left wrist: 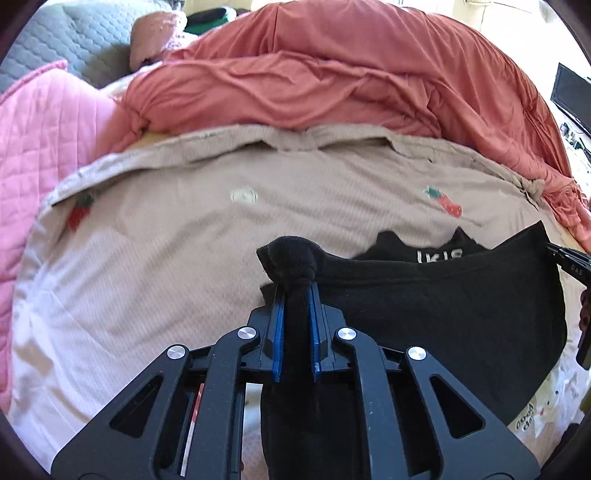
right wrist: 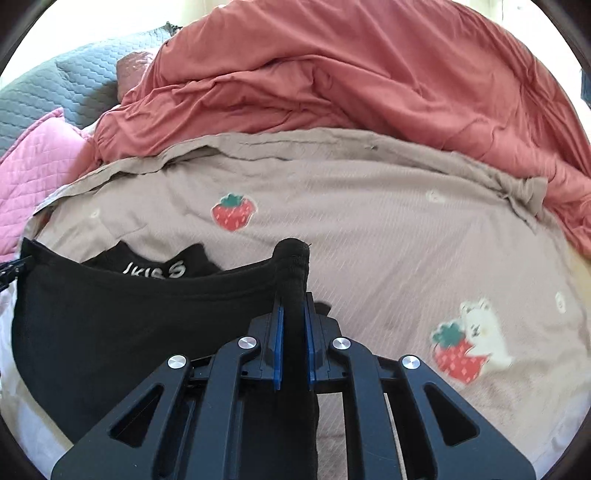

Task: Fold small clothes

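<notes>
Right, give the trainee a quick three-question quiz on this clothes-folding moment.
1. True or false: both grippers are clamped on the same black garment.
2. What lies directly under the garment? A) the beige strawberry-print blanket B) the pink quilted pillow C) the grey quilt
3. Fill in: bunched behind the blanket is a rust-red ____.

Key
1. True: the left gripper and the right gripper each pinch a bunched edge, with the cloth spread between them.
2. A
3. duvet
</notes>
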